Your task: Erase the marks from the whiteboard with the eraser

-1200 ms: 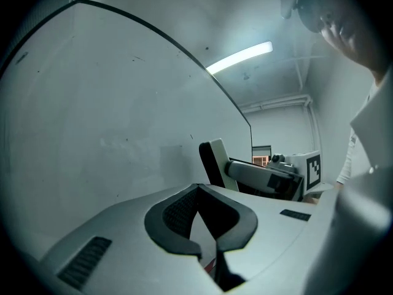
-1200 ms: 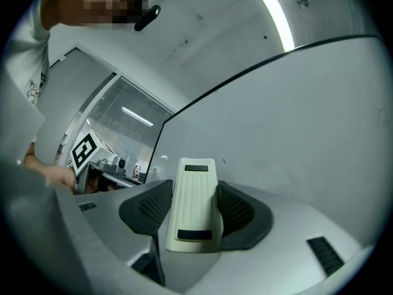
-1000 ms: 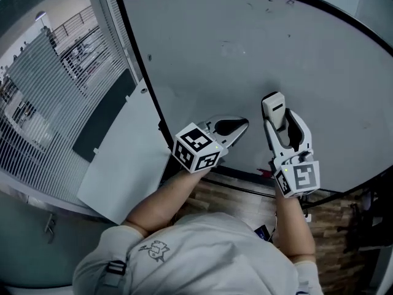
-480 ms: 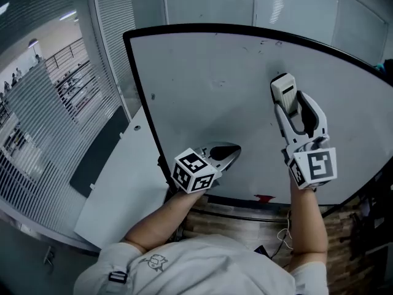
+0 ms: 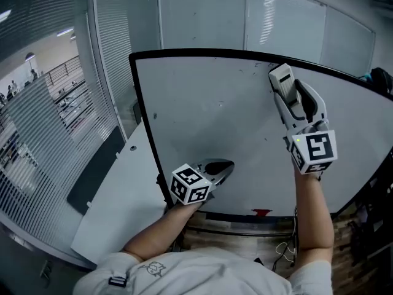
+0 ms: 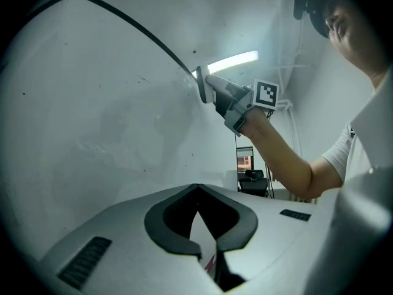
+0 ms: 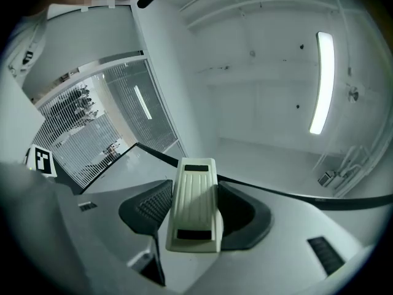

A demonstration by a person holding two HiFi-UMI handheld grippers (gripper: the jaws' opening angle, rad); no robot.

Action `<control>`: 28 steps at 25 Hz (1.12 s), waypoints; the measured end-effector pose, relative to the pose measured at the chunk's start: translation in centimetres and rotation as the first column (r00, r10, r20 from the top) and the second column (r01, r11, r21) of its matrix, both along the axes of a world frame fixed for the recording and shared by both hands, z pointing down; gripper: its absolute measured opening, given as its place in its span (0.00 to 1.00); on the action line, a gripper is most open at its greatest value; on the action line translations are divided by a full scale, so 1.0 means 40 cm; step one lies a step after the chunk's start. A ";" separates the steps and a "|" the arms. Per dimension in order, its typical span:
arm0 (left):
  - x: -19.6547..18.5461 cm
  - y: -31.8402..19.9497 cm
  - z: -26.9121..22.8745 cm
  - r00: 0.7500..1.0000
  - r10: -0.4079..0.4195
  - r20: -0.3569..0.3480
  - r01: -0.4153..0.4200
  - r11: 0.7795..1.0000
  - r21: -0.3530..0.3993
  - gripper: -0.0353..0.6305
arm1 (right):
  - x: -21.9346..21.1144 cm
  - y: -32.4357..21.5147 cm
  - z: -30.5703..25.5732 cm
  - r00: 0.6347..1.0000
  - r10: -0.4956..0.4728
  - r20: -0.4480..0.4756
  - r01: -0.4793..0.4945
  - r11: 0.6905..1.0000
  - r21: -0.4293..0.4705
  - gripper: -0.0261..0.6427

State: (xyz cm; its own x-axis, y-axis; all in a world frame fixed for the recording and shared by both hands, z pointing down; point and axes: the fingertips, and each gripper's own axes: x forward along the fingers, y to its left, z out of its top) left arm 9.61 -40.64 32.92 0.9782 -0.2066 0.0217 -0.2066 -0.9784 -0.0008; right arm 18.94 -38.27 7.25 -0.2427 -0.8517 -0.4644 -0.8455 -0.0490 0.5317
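Because the big white black-framed whiteboard [image 5: 209, 140] looks free-standing, a hard push could rock it; left gripper [image 5: 222, 166], jaws together and empty, sits low in front of it. Jaws of the right gripper [image 5: 288, 103] clamp the cream ribbed plastic eraser [image 5: 279, 80] near the board's top edge; tilted, it would skip the faint dark specks [image 5: 255, 66] there.

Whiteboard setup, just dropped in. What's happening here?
A person stands at the whiteboard with a tool in each hand. The right tool is shut on the eraser, held up by the board's top edge. The left tool hangs low near the bottom edge, shut and empty. The board looks nearly clean.
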 end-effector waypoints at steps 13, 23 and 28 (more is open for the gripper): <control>-0.058 -0.016 0.014 1.000 -0.028 -0.006 0.028 1.000 -0.011 0.06 | -0.058 -0.076 0.004 1.000 0.001 -0.004 -0.001 0.999 -0.050 0.39; -0.087 -0.066 0.055 0.998 -0.058 -0.011 0.057 0.997 -0.055 0.06 | -0.259 -0.165 0.097 0.992 -0.108 -0.070 0.099 0.989 -0.114 0.39; -0.090 -0.079 0.074 0.998 -0.065 -0.015 0.064 0.995 -0.075 0.06 | -0.357 -0.193 0.163 0.979 -0.179 -0.098 0.159 0.970 -0.184 0.39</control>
State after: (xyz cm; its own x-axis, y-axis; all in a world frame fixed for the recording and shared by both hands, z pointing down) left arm 6.02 -43.79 35.87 0.9632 -0.2678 0.0221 -0.2687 -0.9602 0.0762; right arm 4.66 -45.97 13.76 -0.4326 -0.8592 -0.2733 -0.7673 0.1916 0.6120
